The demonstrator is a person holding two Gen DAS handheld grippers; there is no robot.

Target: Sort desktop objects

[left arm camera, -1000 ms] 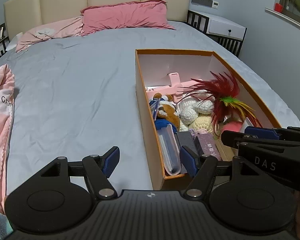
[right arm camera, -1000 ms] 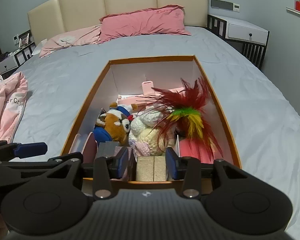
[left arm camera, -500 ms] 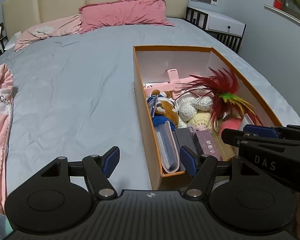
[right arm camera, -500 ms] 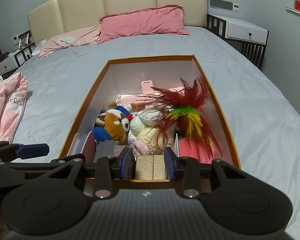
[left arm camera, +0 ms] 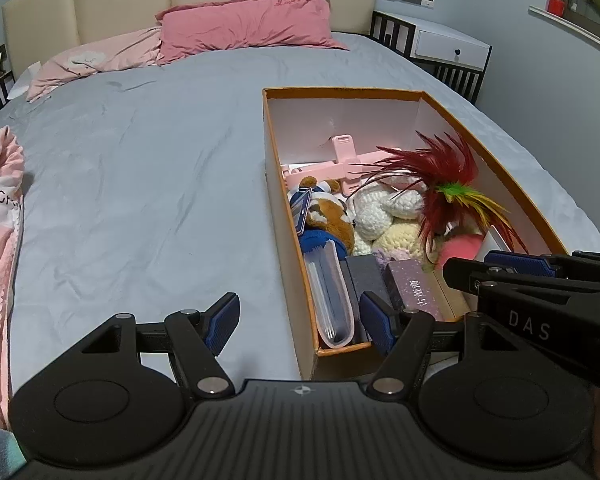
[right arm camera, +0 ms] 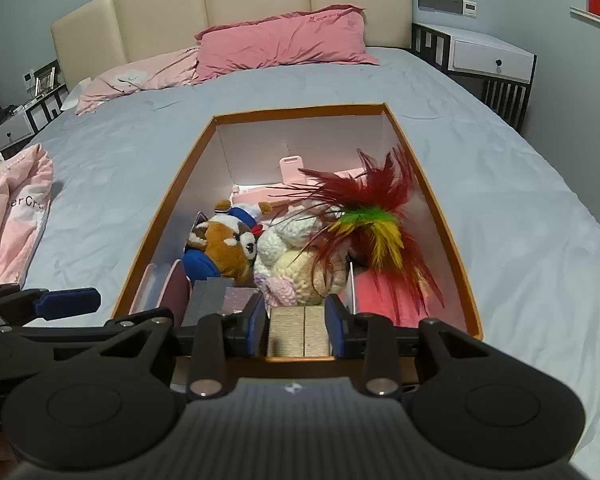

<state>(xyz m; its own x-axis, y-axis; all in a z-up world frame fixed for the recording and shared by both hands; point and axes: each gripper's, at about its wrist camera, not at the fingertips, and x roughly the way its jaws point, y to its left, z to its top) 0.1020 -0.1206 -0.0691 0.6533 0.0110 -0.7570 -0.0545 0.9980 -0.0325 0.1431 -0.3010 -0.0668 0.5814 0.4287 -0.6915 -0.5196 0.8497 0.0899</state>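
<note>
Right wrist: my right tongs [right arm camera: 296, 322] flank, perhaps grip, a tan block [right arm camera: 302, 330] inside the orange box [right arm camera: 440, 216]; left tongs [left arm camera: 300, 322] gape empty beside it.

Toys [right arm camera: 228, 244] in box [right arm camera: 440, 216] on bed [left arm camera: 140, 184].

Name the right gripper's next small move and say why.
Probably close the right gripper on the tan block and lift: its fingers flank that block at the box's near end without visibly pressing it.
</note>
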